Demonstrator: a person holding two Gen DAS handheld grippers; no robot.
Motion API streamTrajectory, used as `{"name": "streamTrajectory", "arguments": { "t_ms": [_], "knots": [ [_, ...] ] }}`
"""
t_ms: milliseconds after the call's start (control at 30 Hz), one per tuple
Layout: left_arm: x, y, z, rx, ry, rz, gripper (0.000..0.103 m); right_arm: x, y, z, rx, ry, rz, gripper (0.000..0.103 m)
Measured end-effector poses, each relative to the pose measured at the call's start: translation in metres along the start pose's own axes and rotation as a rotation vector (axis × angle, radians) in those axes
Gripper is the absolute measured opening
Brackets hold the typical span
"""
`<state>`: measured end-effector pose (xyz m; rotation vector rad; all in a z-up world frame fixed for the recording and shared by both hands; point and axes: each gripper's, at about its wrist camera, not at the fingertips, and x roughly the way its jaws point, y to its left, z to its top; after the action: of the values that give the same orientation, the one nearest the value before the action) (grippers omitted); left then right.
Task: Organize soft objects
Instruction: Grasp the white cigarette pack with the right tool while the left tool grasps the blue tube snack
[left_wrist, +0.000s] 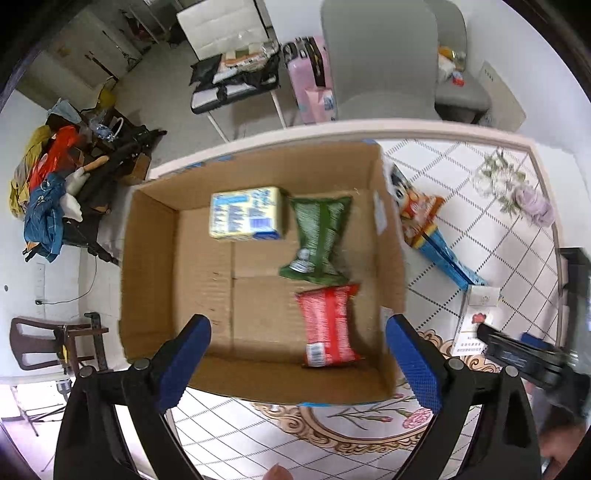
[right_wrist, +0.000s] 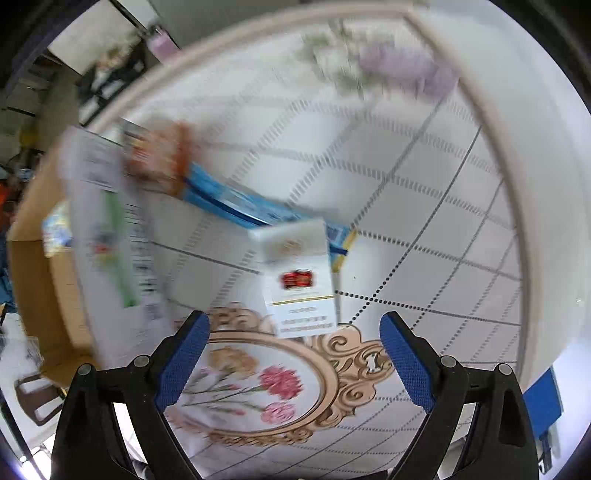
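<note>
An open cardboard box (left_wrist: 155, 258) stands on the table and holds a yellow-and-blue pack (left_wrist: 245, 214), a green packet (left_wrist: 317, 236) and a red packet (left_wrist: 328, 325). My left gripper (left_wrist: 297, 350) is open and empty above the box's near side. Right of the box lie an orange-and-blue snack packet (left_wrist: 428, 229) and a white pack with a red emblem (left_wrist: 476, 325). My right gripper (right_wrist: 295, 350) is open and empty just short of the white pack (right_wrist: 299, 273). It also shows in the left wrist view (left_wrist: 517, 350). The blue packet (right_wrist: 236, 206) lies behind the pack.
The table has a floral tiled cloth (right_wrist: 406, 184) and a raised pale rim (right_wrist: 517, 184). The box's side wall (right_wrist: 107, 240) is at the left of the right wrist view. Grey chairs (left_wrist: 384, 59) stand beyond the table. Clutter fills the floor at the left (left_wrist: 55, 184).
</note>
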<state>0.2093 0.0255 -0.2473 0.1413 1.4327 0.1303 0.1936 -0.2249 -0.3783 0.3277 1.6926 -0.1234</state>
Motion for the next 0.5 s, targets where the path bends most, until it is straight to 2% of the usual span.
{"name": "streamTrajectory", "arguments": {
  "t_ms": [133, 167, 200, 333, 433, 500],
  "knots": [
    [0.004, -0.031, 0.002, 0.018, 0.022, 0.02, 0.097, 0.043, -0.006, 0.01, 0.012, 0.071, 0.029, 0.094],
    [0.004, -0.037, 0.003, 0.016, 0.028, 0.016, 0.097, 0.05, -0.007, 0.011, 0.01, 0.082, 0.022, 0.084],
    [0.004, -0.045, 0.005, 0.015, 0.038, 0.002, 0.097, 0.056, -0.008, 0.011, 0.0, 0.098, 0.016, 0.061],
    [0.005, -0.073, 0.015, -0.01, 0.082, -0.103, 0.097, 0.045, -0.024, 0.013, -0.02, 0.084, 0.023, 0.061],
    [0.012, -0.094, 0.021, -0.033, 0.12, -0.2, 0.097, 0.021, -0.059, 0.018, 0.001, 0.06, 0.065, 0.061],
    [0.025, -0.115, 0.027, -0.034, 0.172, -0.27, 0.097, 0.005, -0.083, 0.023, 0.018, 0.035, 0.071, 0.06]
  ]
}}
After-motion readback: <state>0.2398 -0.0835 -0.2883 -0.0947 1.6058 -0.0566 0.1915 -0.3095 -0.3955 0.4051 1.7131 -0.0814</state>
